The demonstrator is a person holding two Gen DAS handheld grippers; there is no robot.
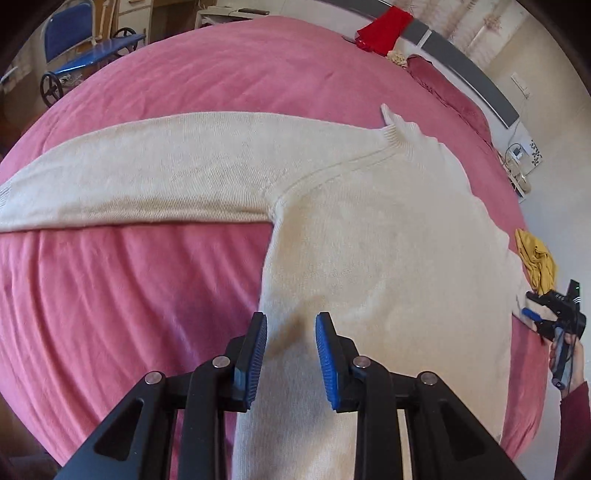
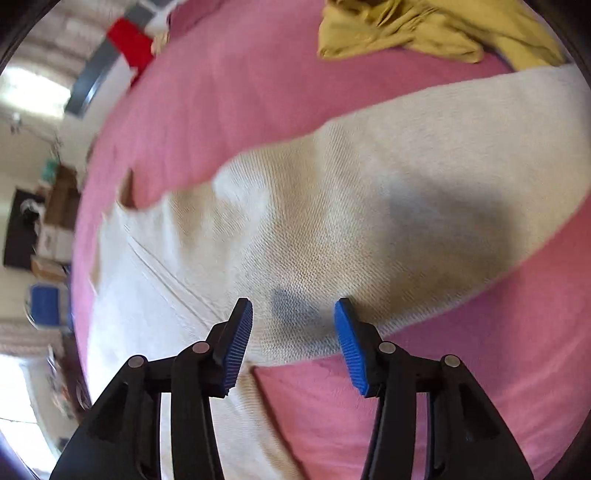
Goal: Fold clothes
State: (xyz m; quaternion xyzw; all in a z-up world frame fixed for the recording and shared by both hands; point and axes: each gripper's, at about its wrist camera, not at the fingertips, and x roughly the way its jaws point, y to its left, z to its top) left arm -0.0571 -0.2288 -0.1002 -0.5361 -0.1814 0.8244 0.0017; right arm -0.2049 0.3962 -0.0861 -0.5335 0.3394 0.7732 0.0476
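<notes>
A home bedroom is indicated. A wide bed point(image 1: 147, 295) spread with a pink cover is seen, with a matching pillow point(image 1: 450, 96) against a grey headboard point(image 1: 465, 70). A blue chair point(image 1: 70, 33) and wooden furniture point(image 1: 133, 14) are noted beyond.

Sweater point(image 1: 369, 221) on bed point(image 1: 147, 295)

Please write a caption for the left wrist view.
Open left tongs above a cream sweater spread on a pink bed.

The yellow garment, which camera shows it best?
The right wrist view: the yellow garment lies crumpled, large and sharp at the top, on the pink bed cover just beyond the cream sweater. The left wrist view shows it only small at the right edge.
</notes>
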